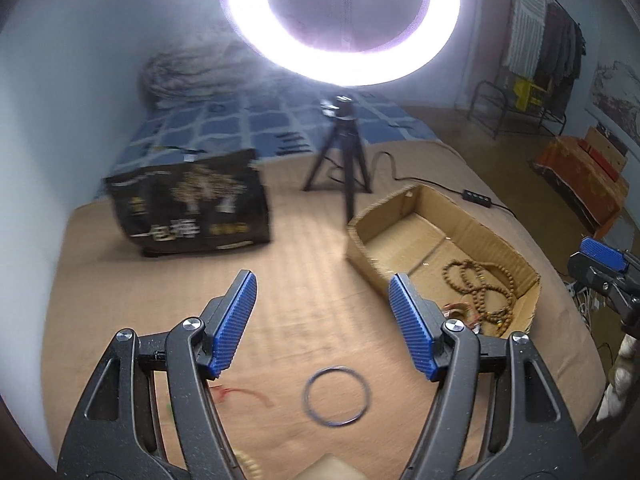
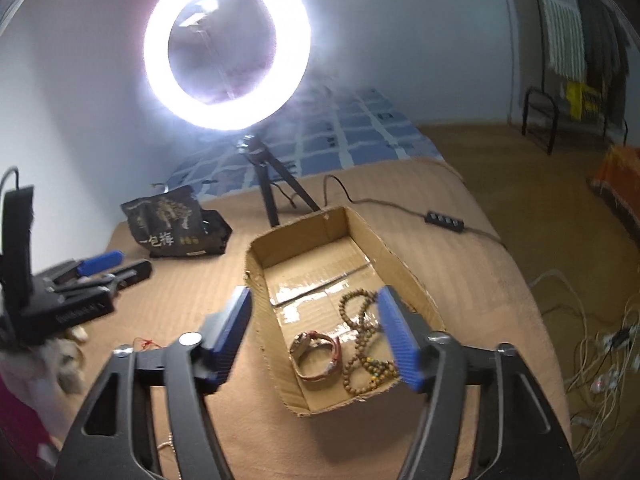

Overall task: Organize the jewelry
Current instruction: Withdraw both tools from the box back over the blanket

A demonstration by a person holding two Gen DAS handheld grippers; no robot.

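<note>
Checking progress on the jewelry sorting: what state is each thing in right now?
Left tongs: open, empty.
Right tongs: open, empty.
Cardboard box: open-topped, upright on the bed.
Bead necklace: coiled inside the box.
Watch: in the box.
Blue bangle: flat on the bed, outside the box.
Ring light: on.

A lit ring light (image 2: 227, 46) stands on a black tripod (image 2: 276, 188) on the tan bedspread (image 1: 304, 264). Left of the tripod sits a black printed bag (image 1: 192, 204); right of it, a cable's inline switch (image 2: 445, 220); behind it, a blue checked blanket (image 1: 248, 124).
</note>
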